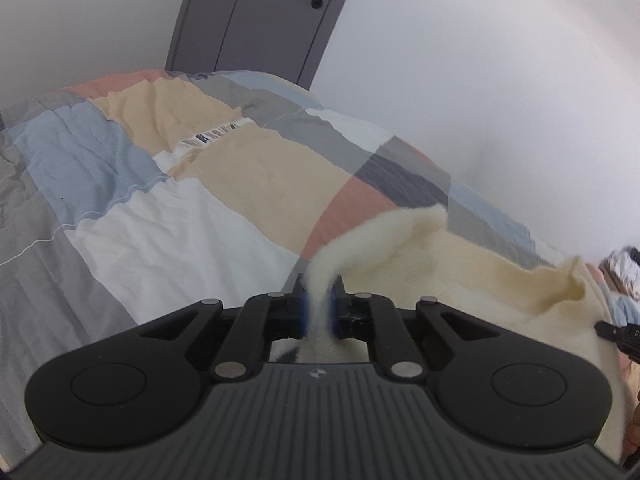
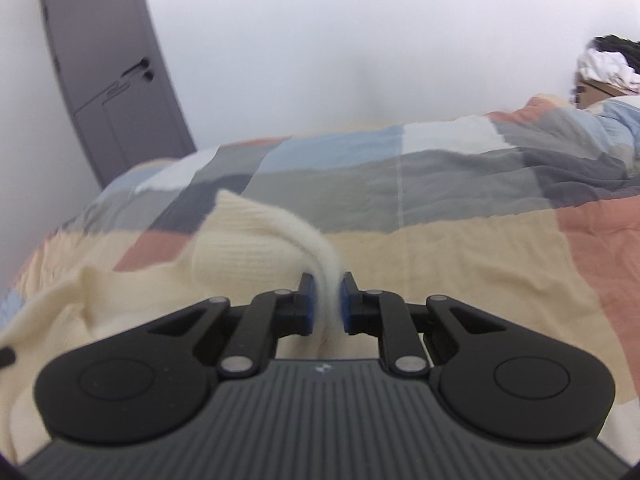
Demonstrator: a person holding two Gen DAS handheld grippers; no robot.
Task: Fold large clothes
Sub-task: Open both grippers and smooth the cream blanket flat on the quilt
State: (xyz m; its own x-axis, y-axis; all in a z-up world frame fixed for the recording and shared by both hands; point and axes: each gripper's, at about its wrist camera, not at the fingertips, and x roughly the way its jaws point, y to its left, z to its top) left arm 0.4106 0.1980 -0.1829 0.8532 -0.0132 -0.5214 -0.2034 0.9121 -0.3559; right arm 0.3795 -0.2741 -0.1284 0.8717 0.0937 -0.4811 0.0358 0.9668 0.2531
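A cream knitted sweater (image 1: 460,268) lies on the patchwork bed cover (image 1: 168,216). In the left wrist view my left gripper (image 1: 319,286) is shut on a blurred fold of the sweater that rises up and to the right from between its blue pads. In the right wrist view the same sweater (image 2: 240,248) spreads to the left, and my right gripper (image 2: 327,280) is shut on a fuzzy edge of it that curls up and left from between its pads. The tip of the other gripper (image 1: 612,334) shows at the right edge of the left view.
The bed cover (image 2: 460,248) has grey, blue, white, tan and coral patches and fills the bed. A grey door (image 1: 256,20) stands behind the bed in a white wall. A heap of dark and white cloth (image 2: 604,66) lies at the far right end of the bed.
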